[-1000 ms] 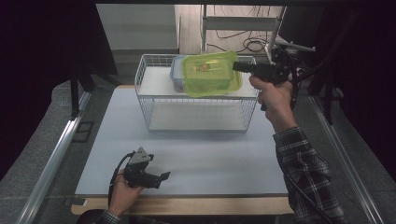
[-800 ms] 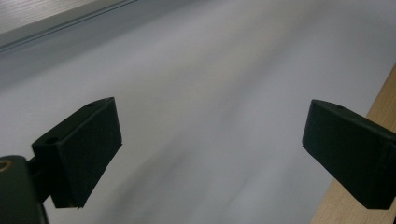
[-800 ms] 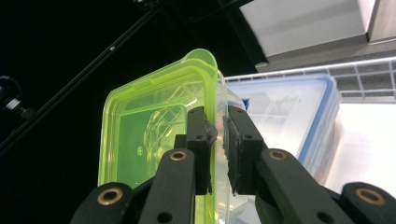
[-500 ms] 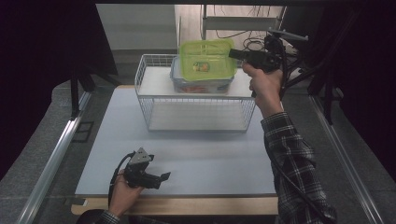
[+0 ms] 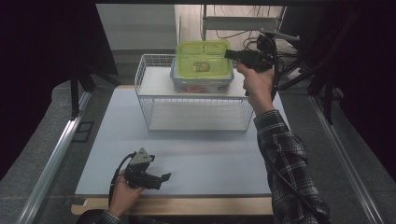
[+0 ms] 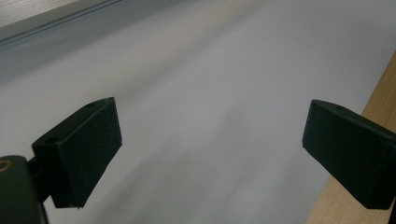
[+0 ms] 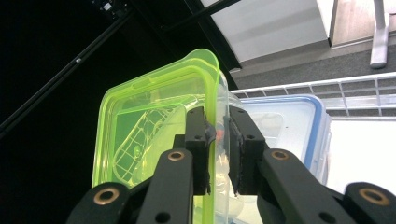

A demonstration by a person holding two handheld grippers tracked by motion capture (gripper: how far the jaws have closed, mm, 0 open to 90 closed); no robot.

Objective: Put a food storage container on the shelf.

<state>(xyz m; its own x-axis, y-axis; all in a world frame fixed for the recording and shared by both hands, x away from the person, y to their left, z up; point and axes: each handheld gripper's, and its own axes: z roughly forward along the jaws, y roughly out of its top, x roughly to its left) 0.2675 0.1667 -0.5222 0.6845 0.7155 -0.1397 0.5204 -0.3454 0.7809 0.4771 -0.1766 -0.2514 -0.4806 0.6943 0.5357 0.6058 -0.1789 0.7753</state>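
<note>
My right gripper (image 5: pixel 231 54) is shut on the edge of a clear container with a lime-green lid (image 5: pixel 203 58), held in the air over the back of the white wire basket (image 5: pixel 140 77). In the right gripper view the pads pinch the green-lidded container (image 7: pixel 154 121) at its rim, with my right gripper (image 7: pixel 218 135) seen from behind. Below it in the basket sits a container with a blue lid (image 5: pixel 201 85) (image 7: pixel 285 121). My left gripper (image 5: pixel 161 178) rests near the table's front edge, its jaws open with nothing between them (image 6: pixel 210 144).
The basket stands at the back middle of the pale table mat (image 5: pixel 210 154). The wooden front edge (image 6: pixel 380 93) runs beside the left gripper. Dark stands and cables crowd the space behind and right of the basket (image 5: pixel 299 70).
The right gripper has carried the green-lidded container a little left and farther back over the basket, tipping the lid more towards the camera. The left gripper has stayed put.
</note>
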